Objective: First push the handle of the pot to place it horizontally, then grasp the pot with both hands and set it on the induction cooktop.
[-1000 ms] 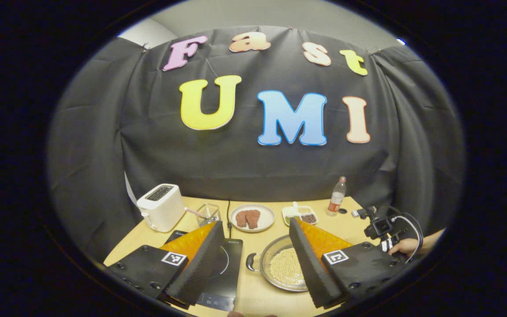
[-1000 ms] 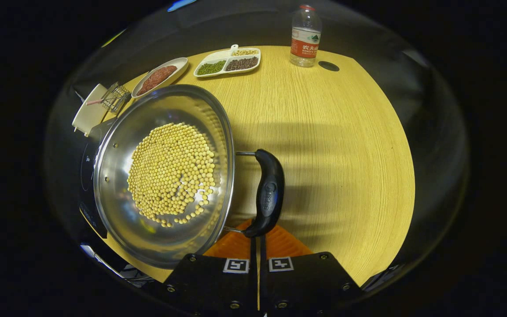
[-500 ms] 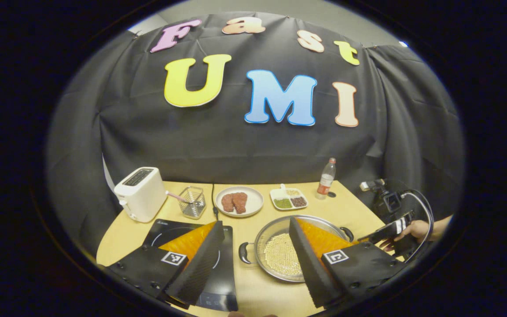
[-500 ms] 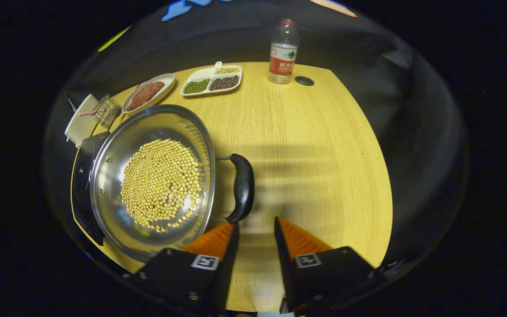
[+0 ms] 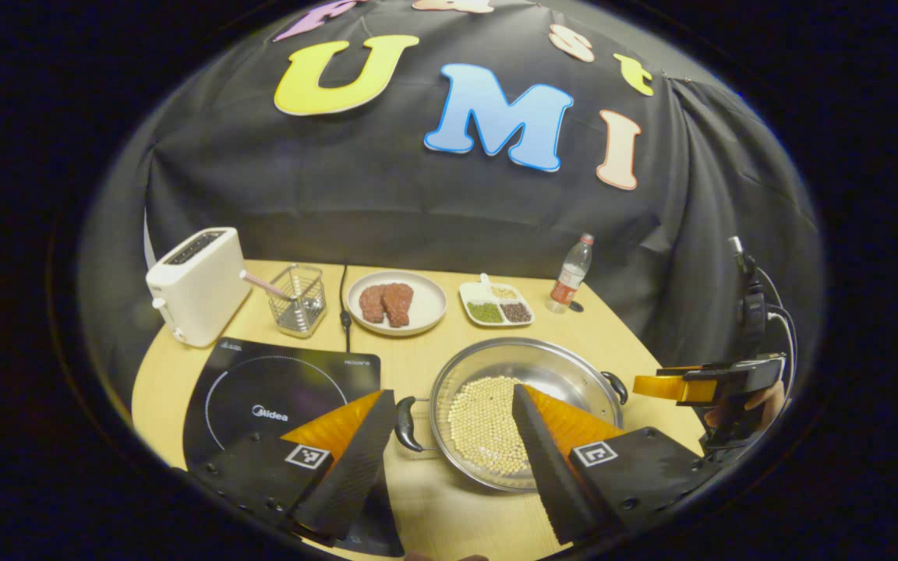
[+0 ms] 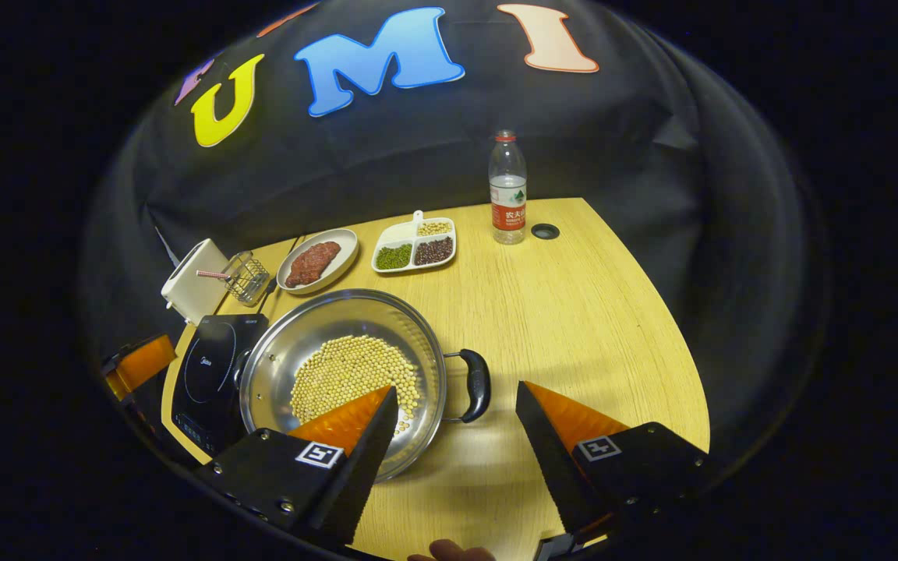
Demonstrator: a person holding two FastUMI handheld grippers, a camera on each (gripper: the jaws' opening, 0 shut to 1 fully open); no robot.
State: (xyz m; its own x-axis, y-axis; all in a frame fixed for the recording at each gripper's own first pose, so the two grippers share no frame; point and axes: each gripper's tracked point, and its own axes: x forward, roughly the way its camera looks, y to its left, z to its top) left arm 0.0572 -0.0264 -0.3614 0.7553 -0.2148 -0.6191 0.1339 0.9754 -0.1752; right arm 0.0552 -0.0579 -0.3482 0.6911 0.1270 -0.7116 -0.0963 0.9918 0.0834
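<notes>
So the pot point(image 6: 344, 374) full of yellow beans sits on the wooden table point(image 6: 589, 312), right beside the induction cooktop point(image 5: 277, 389) but not on it. Its 2 black side handles point(image 6: 479, 385) stick out level. Both claws hang above the table with nothing in them: the left gripper point(image 5: 449, 425) is spread wide over the cooktop edge and pot, and the right gripper point(image 6: 455, 425) is wide too, straddling the pot's right handle from above. Toaster point(image 5: 196, 284), meat plate point(image 5: 396, 302) and bottle point(image 6: 507, 188) sit at the back.
</notes>
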